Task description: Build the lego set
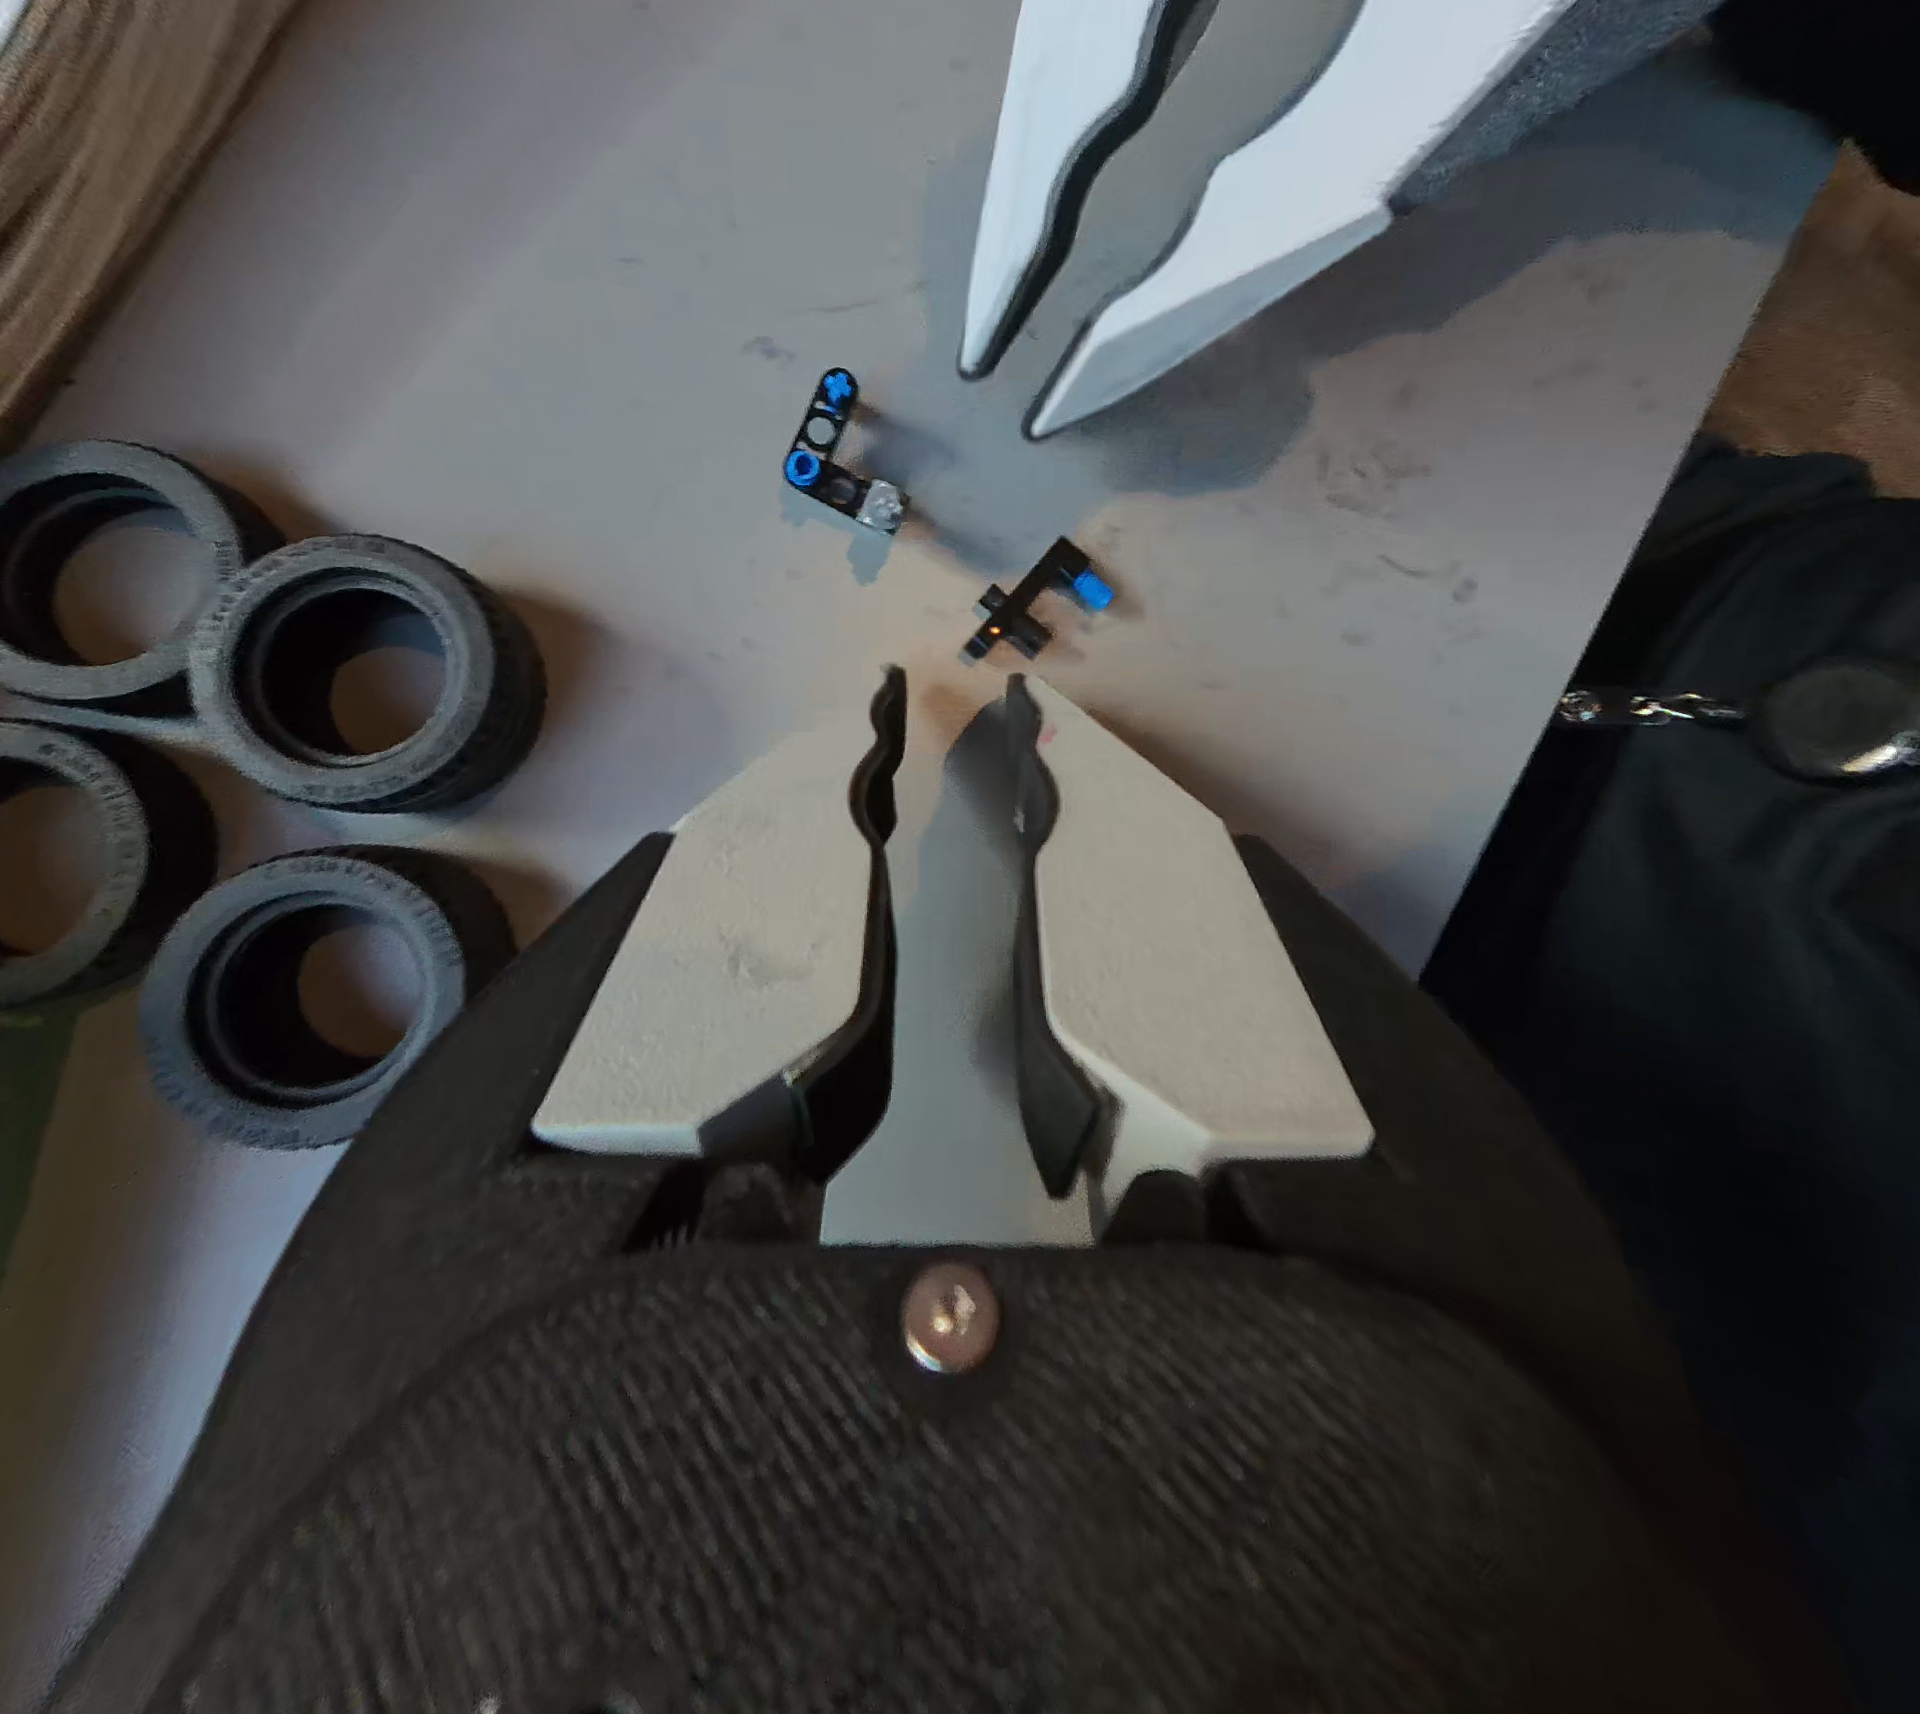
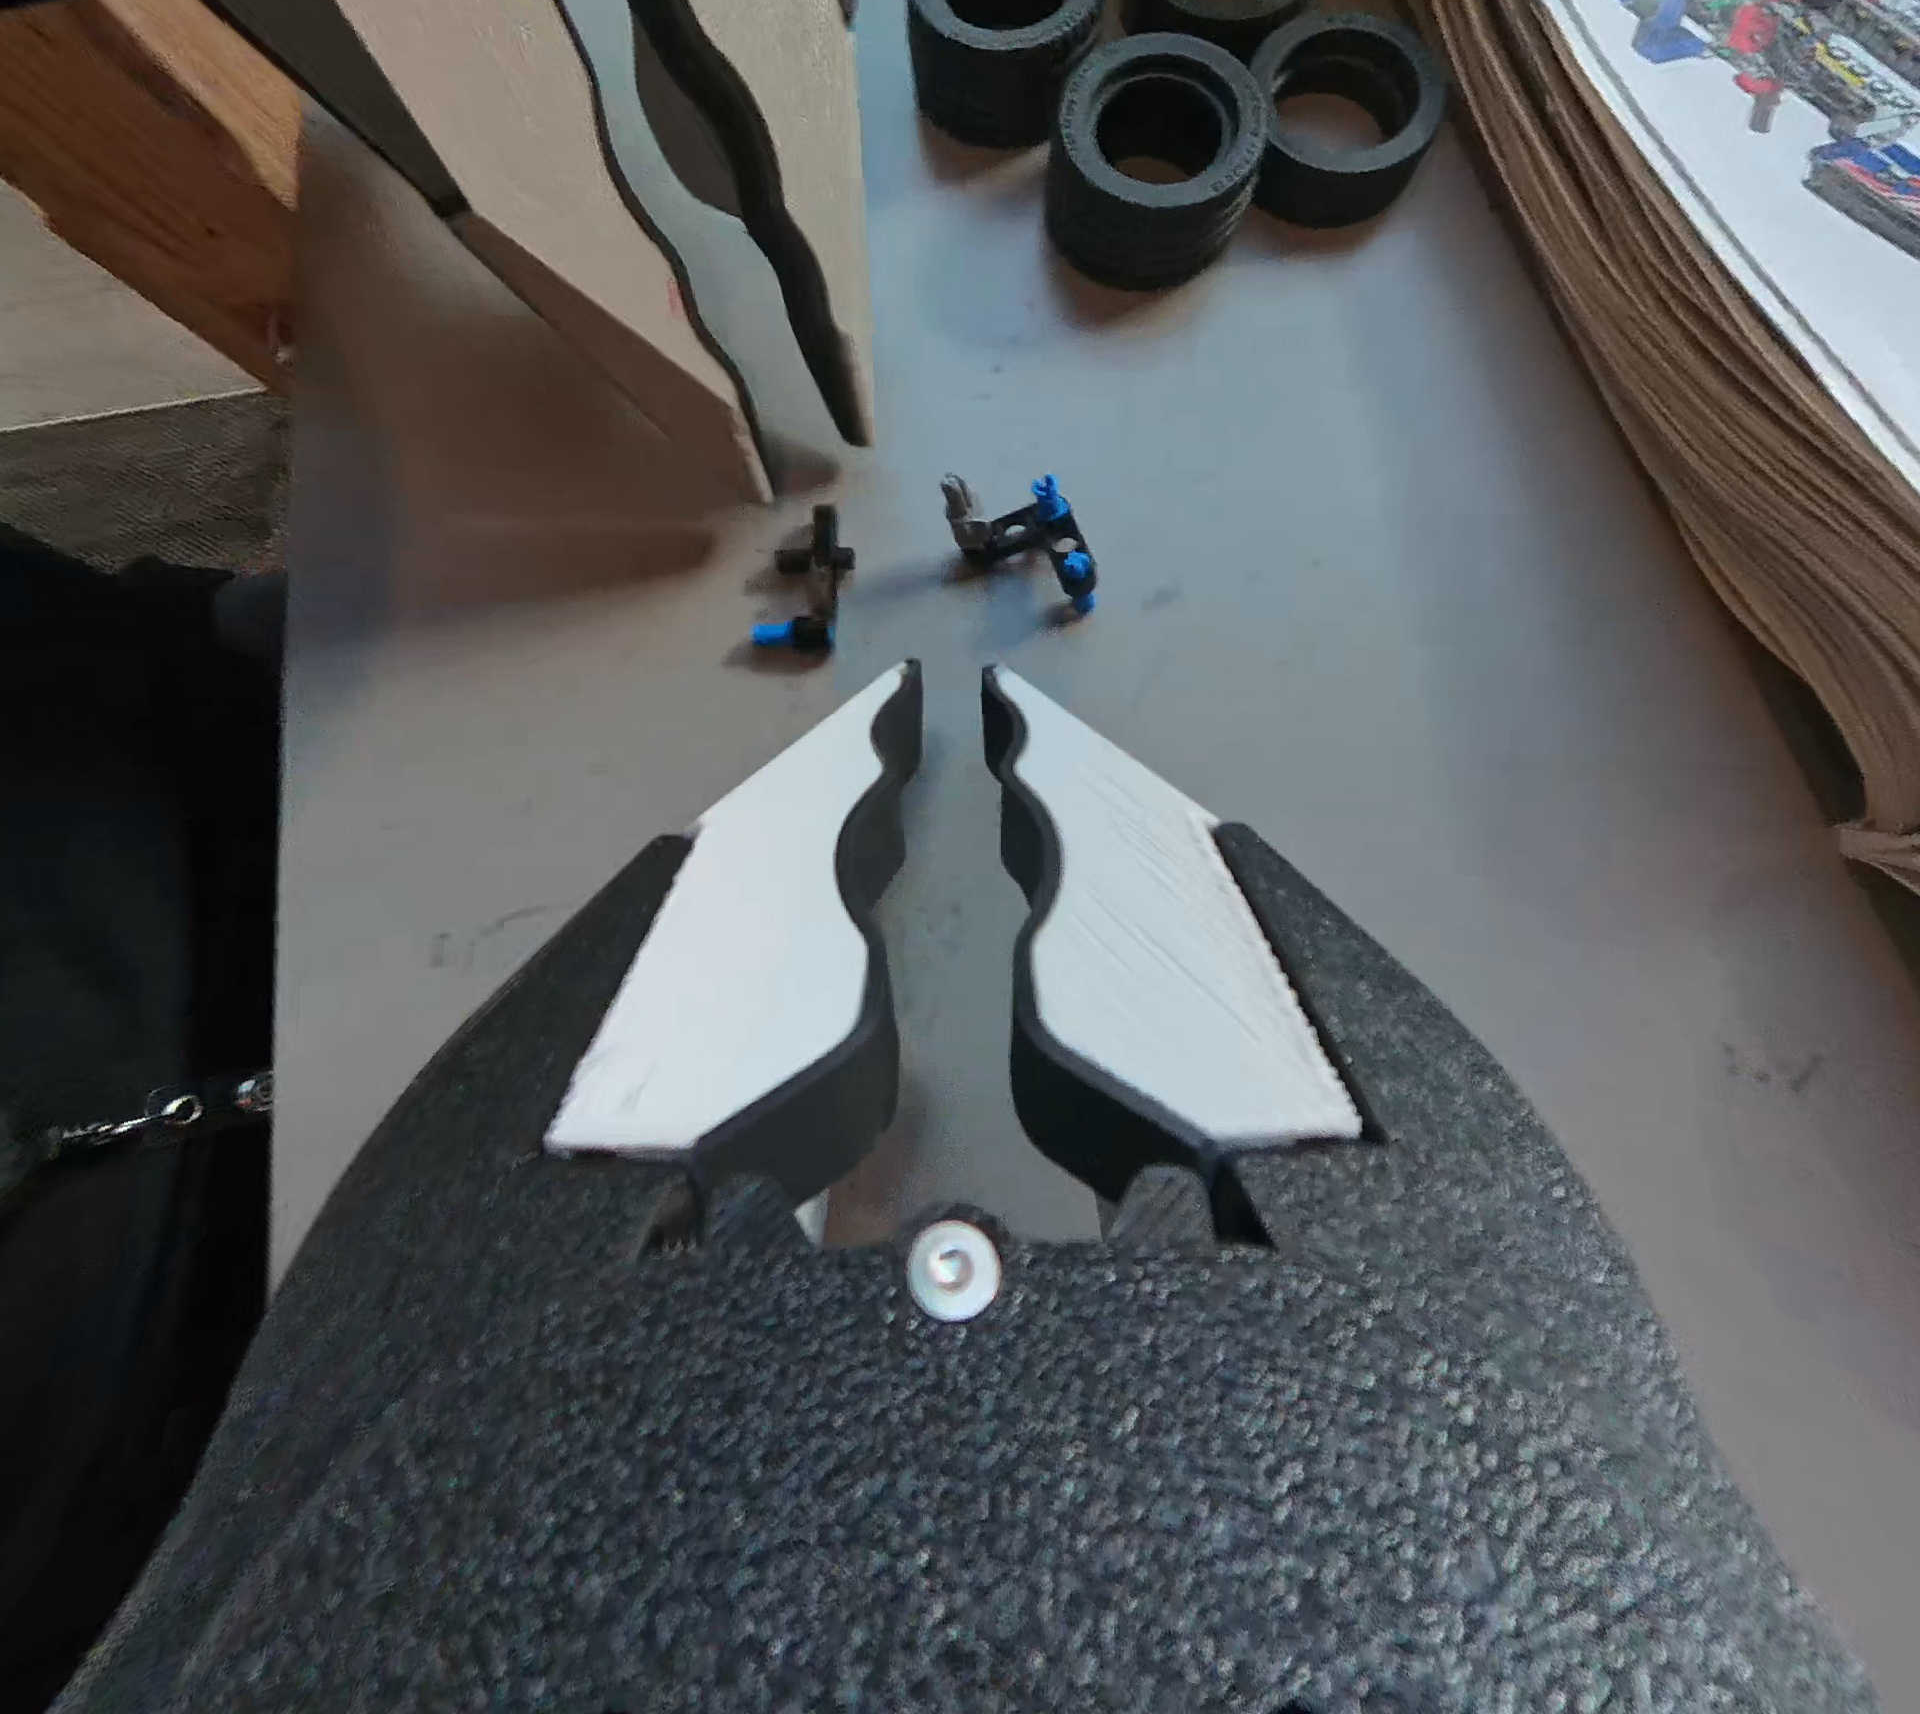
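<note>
pieces: a black l-shaped lego beam with blue pins (image 1: 831, 459) and a small black cross-shaped lego piece with a blue pin (image 1: 1023, 604) lie apart on the grey table (image 1: 520, 210)
left hand-held gripper (image 1: 951, 693): parted, empty, just short of the cross piece
right hand-held gripper (image 2: 951, 672): parted, empty
nearby: four black rubber tyres (image 2: 1164, 75)

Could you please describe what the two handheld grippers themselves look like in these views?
Both match: the left gripper and right gripper each have two tapered white fingers lined with wavy black pads, set in a textured black body with a silver screw at its centre. The left gripper's white faces look scuffed. No cables show.
</note>
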Available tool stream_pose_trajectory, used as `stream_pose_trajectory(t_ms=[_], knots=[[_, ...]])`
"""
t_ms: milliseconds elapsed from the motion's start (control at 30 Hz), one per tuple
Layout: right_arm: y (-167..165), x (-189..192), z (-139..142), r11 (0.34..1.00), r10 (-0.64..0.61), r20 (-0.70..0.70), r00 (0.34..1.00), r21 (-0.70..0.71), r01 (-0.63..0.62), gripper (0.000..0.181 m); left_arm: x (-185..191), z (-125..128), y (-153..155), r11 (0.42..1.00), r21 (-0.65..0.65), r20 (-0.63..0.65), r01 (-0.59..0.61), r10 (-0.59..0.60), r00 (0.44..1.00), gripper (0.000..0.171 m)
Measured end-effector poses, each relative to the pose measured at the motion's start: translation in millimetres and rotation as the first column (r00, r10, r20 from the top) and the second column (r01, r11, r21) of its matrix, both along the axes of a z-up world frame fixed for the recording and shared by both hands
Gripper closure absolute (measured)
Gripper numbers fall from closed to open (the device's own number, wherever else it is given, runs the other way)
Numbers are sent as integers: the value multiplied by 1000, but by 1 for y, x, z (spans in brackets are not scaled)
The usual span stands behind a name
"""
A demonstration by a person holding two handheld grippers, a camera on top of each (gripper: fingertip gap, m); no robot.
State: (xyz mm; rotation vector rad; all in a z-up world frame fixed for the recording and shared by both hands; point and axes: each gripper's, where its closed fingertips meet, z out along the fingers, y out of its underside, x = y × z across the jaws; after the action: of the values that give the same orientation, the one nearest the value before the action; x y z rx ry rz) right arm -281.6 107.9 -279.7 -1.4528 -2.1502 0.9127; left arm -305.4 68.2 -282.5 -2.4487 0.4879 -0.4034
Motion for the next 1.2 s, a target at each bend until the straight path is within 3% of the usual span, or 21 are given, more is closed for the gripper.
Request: stream_pose_trajectory(t_ms=[100, 167, 367, 500, 700, 867, 967, 1200], knots=[[26, -10, -1, 995, -103, 10, 995, -8, 103, 151, -7, 8, 8, 999, 20, 12, -31, 31, 999, 150], [28, -18, -1, 995, -95, 14, 995, -35, 96, 142, -10, 16, 15, 997, 55, 21, -53, 52, 998, 148], [8, -27, -4, 998, 2, -2, 1000, -57, -3, 147, 0, 21, 33, 998, 33, 85, -49, 46, 995, 139], [4, -19, -8, 999, 6, 23, 1000, -50, -5, 159, -7, 7, 33, 998, -13, 13, -67, 68, 998, 144], [-15, 0, -3, 996, 78, 20, 997, -33, -78, 160, -30, -2, 27, 990, -22, -35, -138, 138, 990, 147], [10, -8, 2, 999, -8, -18, 1000, 44, 8, 155, -15, 5, 21, 994, -44, 104, -105, 109, 989, 143], [7, -18, 4, 997, 28, -58, 998, 69, -24, 151, -7, -1, 24, 995, -52, 107, -83, 88, 990, 143], [0, -25, -6, 998, 17, -33, 999, 57, -15, 171, -1, -4, 35, 998, -33, 130, -51, 55, 990, 163]])
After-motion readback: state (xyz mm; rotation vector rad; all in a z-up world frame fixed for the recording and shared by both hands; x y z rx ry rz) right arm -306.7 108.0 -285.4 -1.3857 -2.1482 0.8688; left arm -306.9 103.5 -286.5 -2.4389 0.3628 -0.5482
